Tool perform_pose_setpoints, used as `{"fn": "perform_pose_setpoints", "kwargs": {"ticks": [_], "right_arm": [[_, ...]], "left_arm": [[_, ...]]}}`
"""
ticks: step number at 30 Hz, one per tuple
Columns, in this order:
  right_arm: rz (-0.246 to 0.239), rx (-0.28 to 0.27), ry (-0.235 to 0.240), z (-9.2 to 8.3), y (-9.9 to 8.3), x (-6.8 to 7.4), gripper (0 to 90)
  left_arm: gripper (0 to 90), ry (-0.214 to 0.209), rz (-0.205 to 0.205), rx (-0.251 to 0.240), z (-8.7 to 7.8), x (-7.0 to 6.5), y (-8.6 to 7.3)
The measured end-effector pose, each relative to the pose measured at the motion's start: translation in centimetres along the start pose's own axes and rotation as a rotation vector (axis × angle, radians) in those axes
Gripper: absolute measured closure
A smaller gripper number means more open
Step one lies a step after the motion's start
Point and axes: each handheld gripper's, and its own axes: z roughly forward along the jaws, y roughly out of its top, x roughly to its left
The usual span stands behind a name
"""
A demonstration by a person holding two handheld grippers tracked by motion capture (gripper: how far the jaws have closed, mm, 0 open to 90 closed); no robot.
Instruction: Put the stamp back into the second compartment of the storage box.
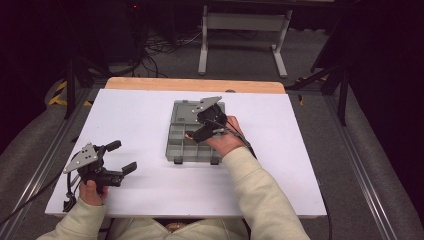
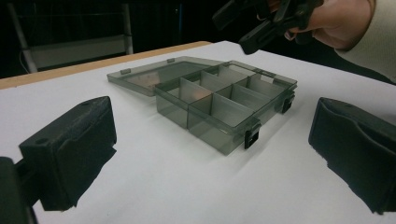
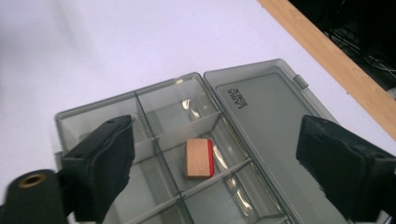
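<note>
Table edges first: we note the white tabletop (image 1: pixel 150 125) with a wooden strip along its far edge, and wide bare surface to the left, right and near side of the grey compartment box (image 1: pixel 192 142), which sits near the middle, well clear of every edge. Its lid (image 3: pixel 271 126) lies folded flat open toward the far side, latches facing us. Our left gripper (image 1: pixel 112 162) rests near the front-left corner, well apart from the box, jaws spread wide with nothing between them; in the left gripper view the box (image 2: pixel 224 102) stands ahead across open tabletop. Our right gripper (image 1: pixel 197 127) hangs above the box, pointing down into it. No earlier frame is at hand, so we record only its state: jaws released and standing wide, gripping nothing. Between them, in the right gripper view, a small cork-coloured block with a red edge (image 3: pixel 200 157) lies flat on the floor of a middle compartment, its red side toward the lid, untouched by either jaw.
</note>
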Motion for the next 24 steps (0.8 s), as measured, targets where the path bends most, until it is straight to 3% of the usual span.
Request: {"fn": "perform_pose_setpoints", "kwargs": {"ticks": [13, 24], "right_arm": [[-0.032, -0.061, 0.003, -3.1, 0.0, 1.9, 3.1], [-0.01, -0.14, -0.017, -6.2, -1.6, 2.8, 1.3]], "left_arm": [[1.5, 0.001, 0.001, 0.001, 0.0, 0.0, 0.0], [1.5, 0.003, 0.0, -0.002, 0.0, 0.0, 0.0]]}}
